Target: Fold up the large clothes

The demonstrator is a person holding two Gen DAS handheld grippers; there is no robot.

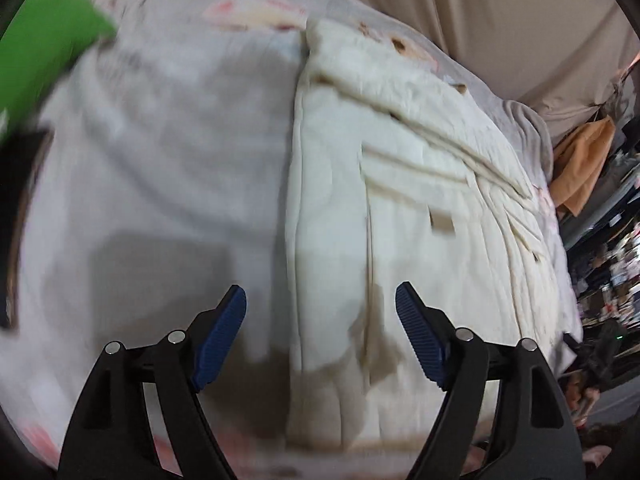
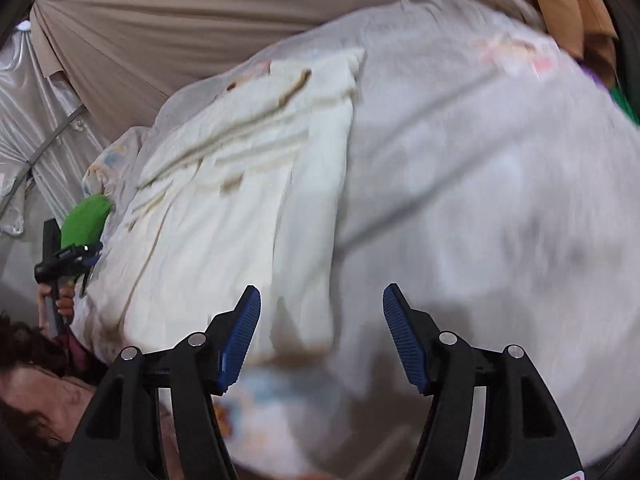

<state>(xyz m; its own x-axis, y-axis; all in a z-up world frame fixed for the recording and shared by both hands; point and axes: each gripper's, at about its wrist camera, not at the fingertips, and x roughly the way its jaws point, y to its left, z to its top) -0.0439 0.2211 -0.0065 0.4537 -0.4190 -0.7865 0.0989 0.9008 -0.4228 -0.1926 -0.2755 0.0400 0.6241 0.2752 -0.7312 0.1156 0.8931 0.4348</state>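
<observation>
A cream garment (image 1: 400, 200) with brown trim lies folded lengthwise on a pale grey bedspread (image 1: 160, 160). My left gripper (image 1: 320, 316) hovers open over the garment's near end, its blue pads (image 1: 222, 336) apart with nothing between them. In the right wrist view the same garment (image 2: 240, 220) lies left of centre on the bedspread (image 2: 480, 200). My right gripper (image 2: 322, 320) is open above the garment's near edge and holds nothing. The left tool's green housing (image 2: 86, 220) shows at the garment's far side, held by a hand (image 2: 60, 300).
A beige curtain (image 2: 160, 20) hangs behind the bed. An orange cloth (image 1: 584, 160) hangs at the bed's right end, beside cluttered shelves (image 1: 608, 260). A green housing (image 1: 44, 64) fills the left wrist view's upper left. A person's dark hair (image 2: 24, 344) is at lower left.
</observation>
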